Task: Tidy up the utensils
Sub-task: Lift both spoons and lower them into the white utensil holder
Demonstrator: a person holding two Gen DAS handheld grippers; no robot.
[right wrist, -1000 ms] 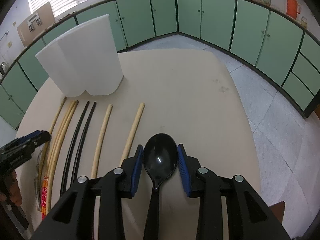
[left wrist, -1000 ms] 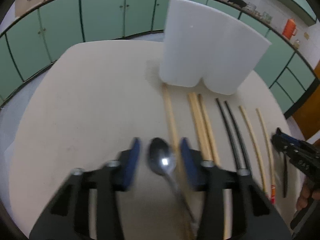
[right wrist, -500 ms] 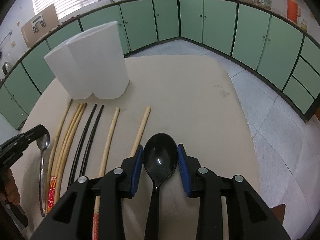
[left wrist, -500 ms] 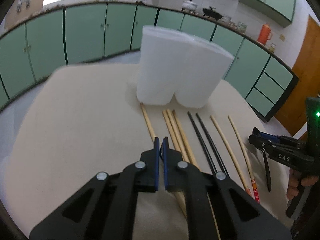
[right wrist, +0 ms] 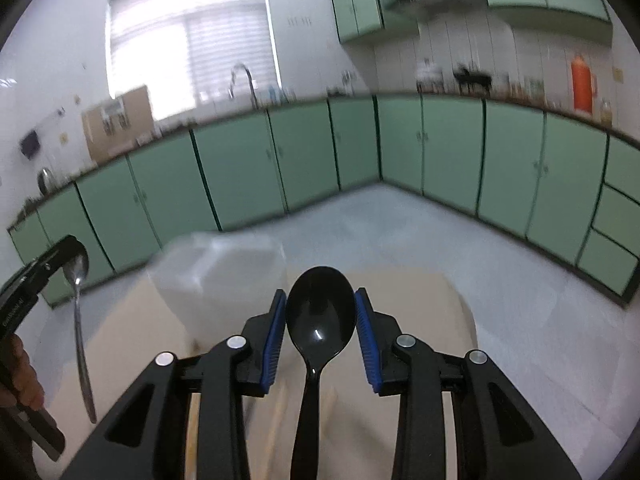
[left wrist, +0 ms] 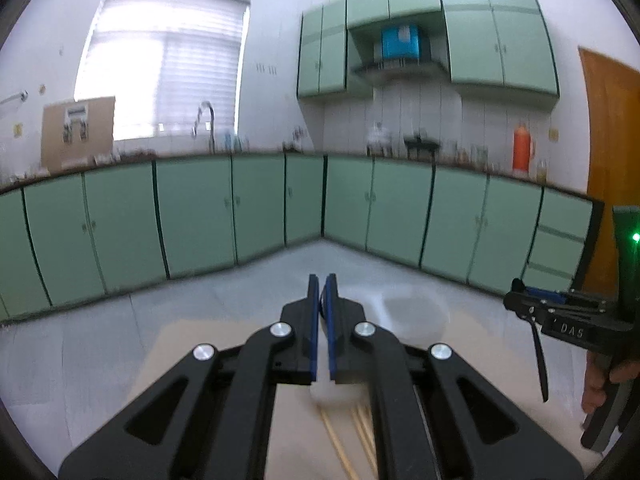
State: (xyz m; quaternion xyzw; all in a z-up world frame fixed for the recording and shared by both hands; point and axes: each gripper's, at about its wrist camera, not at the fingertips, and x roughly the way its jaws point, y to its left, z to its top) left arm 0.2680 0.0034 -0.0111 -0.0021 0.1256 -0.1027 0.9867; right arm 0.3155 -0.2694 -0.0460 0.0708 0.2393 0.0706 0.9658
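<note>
My left gripper (left wrist: 322,286) is shut, and only a thin sliver shows between its blue pads. The right wrist view shows what it holds: a metal spoon (right wrist: 79,312) pinched at the bowl by the left gripper (right wrist: 64,252), handle hanging down. My right gripper (right wrist: 320,300) is shut on the bowl of a black plastic spoon (right wrist: 320,316). In the left wrist view the right gripper (left wrist: 517,306) stands at the right with the black spoon's handle (left wrist: 538,360) hanging below it. A blurred white utensil holder (right wrist: 224,276) stands on the table below and ahead, also the holder (left wrist: 412,316).
Wooden chopsticks (left wrist: 340,440) lie on the beige table (right wrist: 420,300) under my left gripper. Green cupboards (left wrist: 200,216) line the far walls beyond a grey floor. A person's hand (left wrist: 600,376) holds the right gripper's handle.
The left gripper closed on the metal spoon and lifted it off the table. Both grippers rose and tilted up, so the views swung from the tabletop to the cupboards.
</note>
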